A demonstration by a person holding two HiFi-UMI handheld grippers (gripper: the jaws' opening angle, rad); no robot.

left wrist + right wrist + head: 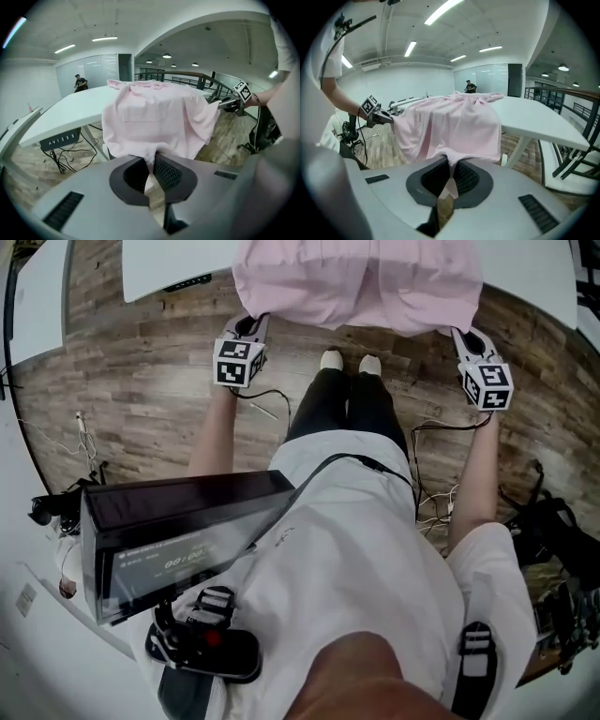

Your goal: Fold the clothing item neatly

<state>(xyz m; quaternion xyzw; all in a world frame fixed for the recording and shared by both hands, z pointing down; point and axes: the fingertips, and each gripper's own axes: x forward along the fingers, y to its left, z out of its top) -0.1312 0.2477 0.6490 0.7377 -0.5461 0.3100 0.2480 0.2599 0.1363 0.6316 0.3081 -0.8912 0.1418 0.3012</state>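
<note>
A pale pink garment (356, 282) hangs off the near edge of a white table (178, 263), its lower hem stretched between my two grippers. My left gripper (251, 326) is shut on the hem's left corner; in the left gripper view the pink cloth (154, 117) is pinched between the dark pads (166, 171). My right gripper (464, 336) is shut on the right corner, and the right gripper view shows the garment (454, 124) pinched between its pads (464, 178). Each gripper shows in the other's view, the right gripper (222, 104) and the left gripper (386, 117).
The person's legs and white shoes (349, 362) stand on the wooden floor (141, 399) just below the garment. Cables (436, 502) trail on the floor. A dark box (178, 540) hangs at the person's chest. A second white table (543, 122) stands to the right, and a person (80, 83) stands far off.
</note>
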